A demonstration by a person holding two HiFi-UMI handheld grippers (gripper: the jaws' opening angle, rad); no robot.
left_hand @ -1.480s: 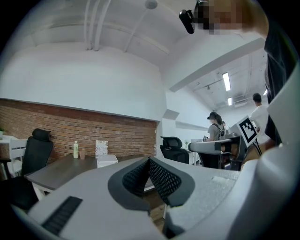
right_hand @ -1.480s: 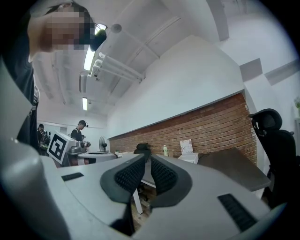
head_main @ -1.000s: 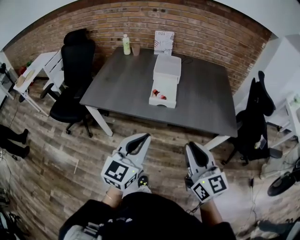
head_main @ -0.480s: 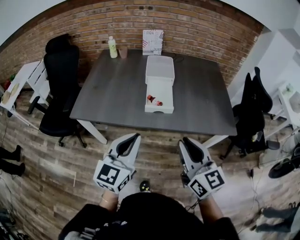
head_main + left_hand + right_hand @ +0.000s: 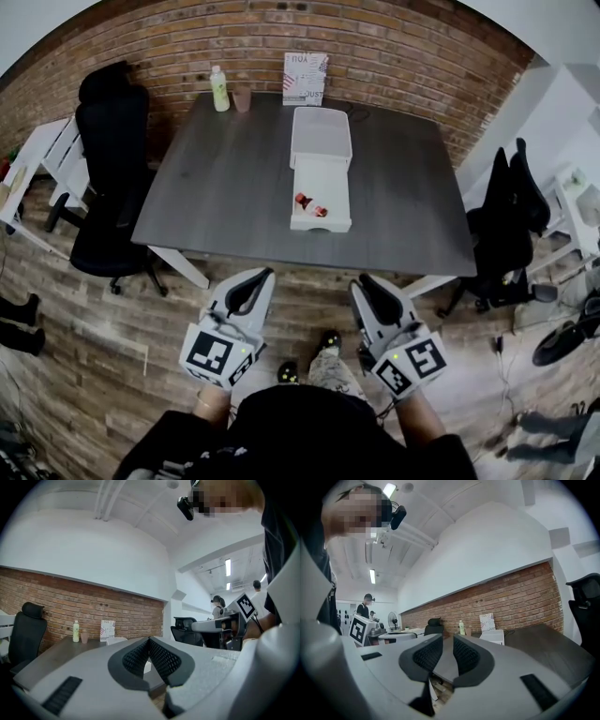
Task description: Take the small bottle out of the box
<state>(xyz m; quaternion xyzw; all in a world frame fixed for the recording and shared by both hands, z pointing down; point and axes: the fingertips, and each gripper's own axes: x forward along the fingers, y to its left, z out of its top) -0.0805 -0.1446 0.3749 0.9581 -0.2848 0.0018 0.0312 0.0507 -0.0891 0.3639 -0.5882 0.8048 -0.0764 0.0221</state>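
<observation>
The white box (image 5: 321,194) lies open on the dark grey table (image 5: 225,187), its lid folded back toward the brick wall. Inside its tray lies the small red bottle (image 5: 310,204). Both grippers hang over the wooden floor, short of the table's near edge. My left gripper (image 5: 262,274) is shut, its pads (image 5: 159,657) meeting at the tips with nothing in them. The right gripper (image 5: 361,281) has its jaws opening, and a narrow empty gap (image 5: 447,641) shows between the pads. In the right gripper view the box (image 5: 493,636) stands far off on the table.
A green bottle (image 5: 219,89), a cup (image 5: 243,97) and a printed card (image 5: 306,78) stand at the table's far edge by the wall. Black office chairs sit left (image 5: 108,178) and right (image 5: 511,230) of the table. A white desk (image 5: 33,169) is at far left.
The table and box have drawn a little closer and shifted in the head view. Both grippers have sunk slightly in the frame. A shoe now shows between them.
</observation>
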